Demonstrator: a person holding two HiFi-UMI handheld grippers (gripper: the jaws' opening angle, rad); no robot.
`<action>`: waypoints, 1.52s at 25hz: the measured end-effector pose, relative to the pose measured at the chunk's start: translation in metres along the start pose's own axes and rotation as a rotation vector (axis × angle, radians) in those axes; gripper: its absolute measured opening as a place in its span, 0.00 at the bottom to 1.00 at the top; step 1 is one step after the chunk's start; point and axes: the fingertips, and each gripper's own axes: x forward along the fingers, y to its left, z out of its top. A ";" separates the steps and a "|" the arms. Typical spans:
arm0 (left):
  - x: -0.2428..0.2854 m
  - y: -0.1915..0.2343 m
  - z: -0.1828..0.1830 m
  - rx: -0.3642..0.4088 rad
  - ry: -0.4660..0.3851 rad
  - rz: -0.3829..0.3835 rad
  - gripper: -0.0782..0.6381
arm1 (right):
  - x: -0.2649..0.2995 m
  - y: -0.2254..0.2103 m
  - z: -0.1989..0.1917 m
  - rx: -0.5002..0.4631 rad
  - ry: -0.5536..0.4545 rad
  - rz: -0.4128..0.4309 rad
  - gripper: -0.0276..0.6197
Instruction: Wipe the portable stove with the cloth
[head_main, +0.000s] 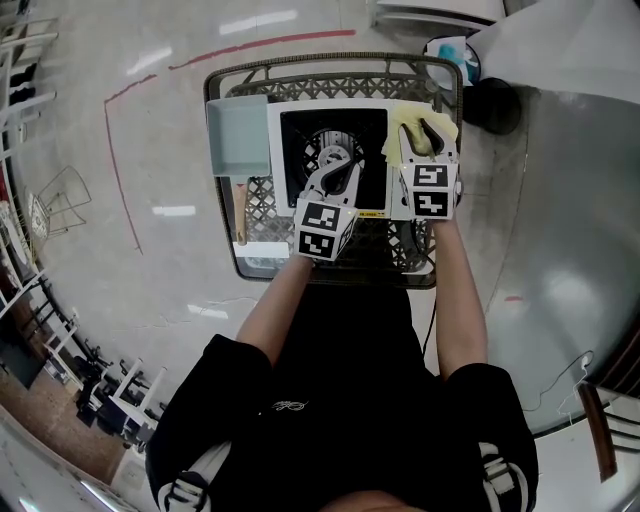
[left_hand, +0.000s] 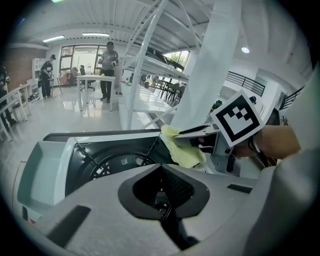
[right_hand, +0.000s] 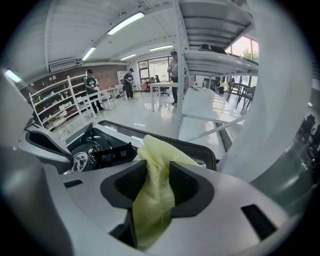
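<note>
Yellow cloth (right_hand: 154, 197) clamped in right gripper (head_main: 428, 140) at portable stove's (head_main: 275, 150) far right corner; left gripper (head_main: 340, 155) over burner (left_hand: 117, 162), seemingly closed and empty; press cloth flat, sweep overlapping strokes leftward.

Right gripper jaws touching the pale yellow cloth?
Touching. The right gripper view shows the right gripper pinching the crumpled pale yellow cloth between both jaws.
</note>
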 end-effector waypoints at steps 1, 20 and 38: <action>0.001 0.000 0.001 0.003 0.001 0.000 0.13 | 0.001 0.000 0.001 -0.017 0.014 0.009 0.28; 0.006 0.025 0.031 0.049 -0.024 0.018 0.13 | 0.015 0.018 0.016 -0.725 0.227 0.451 0.24; -0.010 0.040 0.031 0.028 -0.039 0.029 0.13 | 0.027 0.032 0.030 -0.861 0.277 0.437 0.08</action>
